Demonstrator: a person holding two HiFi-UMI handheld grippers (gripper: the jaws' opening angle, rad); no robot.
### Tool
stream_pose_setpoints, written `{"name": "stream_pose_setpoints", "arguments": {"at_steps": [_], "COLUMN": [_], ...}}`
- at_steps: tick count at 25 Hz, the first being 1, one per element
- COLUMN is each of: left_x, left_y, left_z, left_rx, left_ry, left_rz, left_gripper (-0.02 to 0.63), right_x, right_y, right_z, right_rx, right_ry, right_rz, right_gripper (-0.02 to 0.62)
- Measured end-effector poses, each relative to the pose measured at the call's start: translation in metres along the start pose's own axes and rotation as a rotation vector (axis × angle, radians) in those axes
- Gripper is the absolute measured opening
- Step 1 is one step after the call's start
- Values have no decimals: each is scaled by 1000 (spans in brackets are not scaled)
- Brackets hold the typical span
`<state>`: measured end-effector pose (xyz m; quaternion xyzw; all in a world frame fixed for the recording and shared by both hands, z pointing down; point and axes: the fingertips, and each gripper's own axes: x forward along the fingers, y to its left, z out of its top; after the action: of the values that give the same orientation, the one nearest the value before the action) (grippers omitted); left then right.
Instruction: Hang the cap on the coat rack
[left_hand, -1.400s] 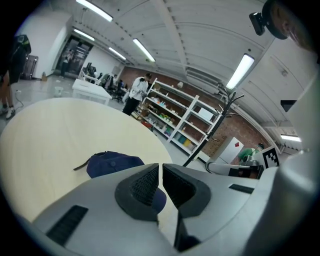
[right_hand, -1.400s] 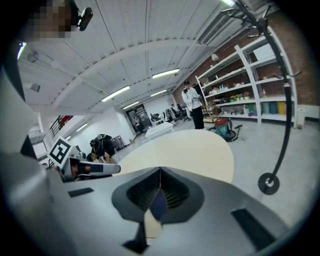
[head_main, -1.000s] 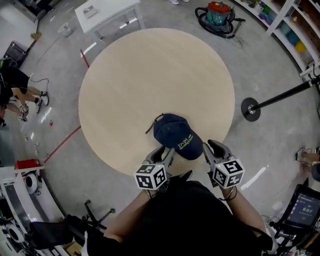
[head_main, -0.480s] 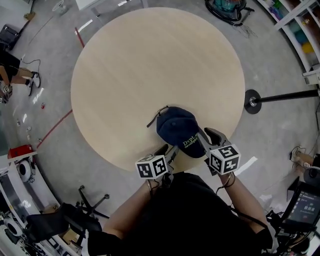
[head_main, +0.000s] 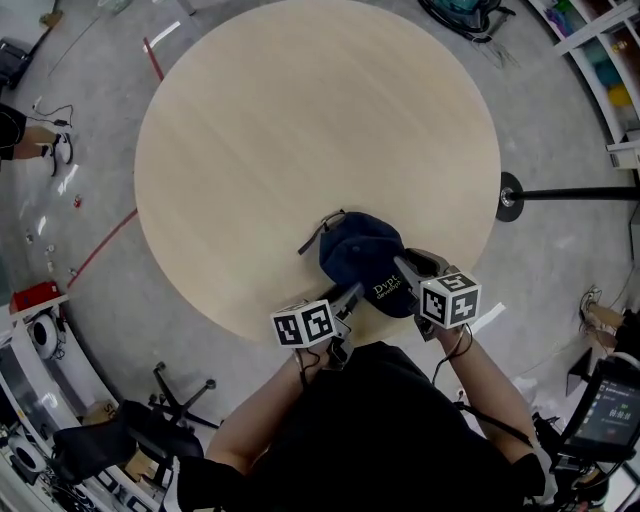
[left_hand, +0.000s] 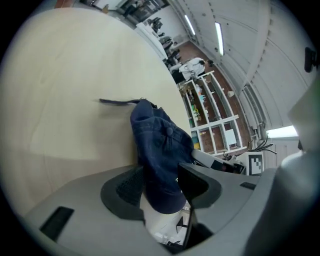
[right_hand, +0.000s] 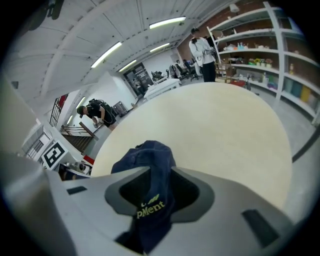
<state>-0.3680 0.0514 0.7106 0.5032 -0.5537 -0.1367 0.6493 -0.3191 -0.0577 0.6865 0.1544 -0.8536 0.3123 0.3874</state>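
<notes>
**Both tongs open around the brim, no squeeze yet**

We're at the pickup stage. The cap sits on the round table, right at the near edge, brim towards us. The left gripper has its jaws spread really wide. The right gripper is partly open, narrower than the left. Each has the brim between its jaws, but neither looks to be pinching it, so nothing's held. Both sets of jaws have just been opening.

To do this well, we'd slide both in a bit deeper so the pads land on stiff brim, not loose crown fabric. Then close together and lift level (a one-sided pinch will probably let it flop). The black pole on a round base off to the right is likely the rack.

Versus a second ago, the grippers flanked the brim just short of it, and now they're down and in on it. The cap hasn't budged.
</notes>
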Motion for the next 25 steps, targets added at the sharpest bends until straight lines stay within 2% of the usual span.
{"name": "stream_pose_setpoints", "arguments": {"at_steps": [3, 5, 6, 9, 11, 18, 25], "left_x": [1, 1, 1, -4, -6, 0, 17], "left_y": [4, 7, 9, 16, 17, -5, -51], "left_z": [-1, 1, 3, 9, 14, 41, 46], "left_rx": [-8, -1, 7, 29, 49, 177, 365], "left_ry": [16, 22, 23, 22, 21, 15, 14], "left_rz": [-19, -17, -9, 14, 11, -13, -25], "left_gripper": [207, 207, 188, 73, 50, 21, 18], "right_x": [3, 3, 3, 1, 0, -21, -56], "right_y": [0, 0, 0, 5, 9, 8, -16], "right_z": [-5, -4, -3, -4, -4, 8, 10], "right_rx": [13, -5, -8, 10, 29, 92, 164], "right_ry": [18, 18, 17, 11, 1, -113, -257], "right_rz": [-19, -36, -39, -42, -44, -72, -77], "right_gripper": [118, 44, 35, 18, 18, 17, 15]}}
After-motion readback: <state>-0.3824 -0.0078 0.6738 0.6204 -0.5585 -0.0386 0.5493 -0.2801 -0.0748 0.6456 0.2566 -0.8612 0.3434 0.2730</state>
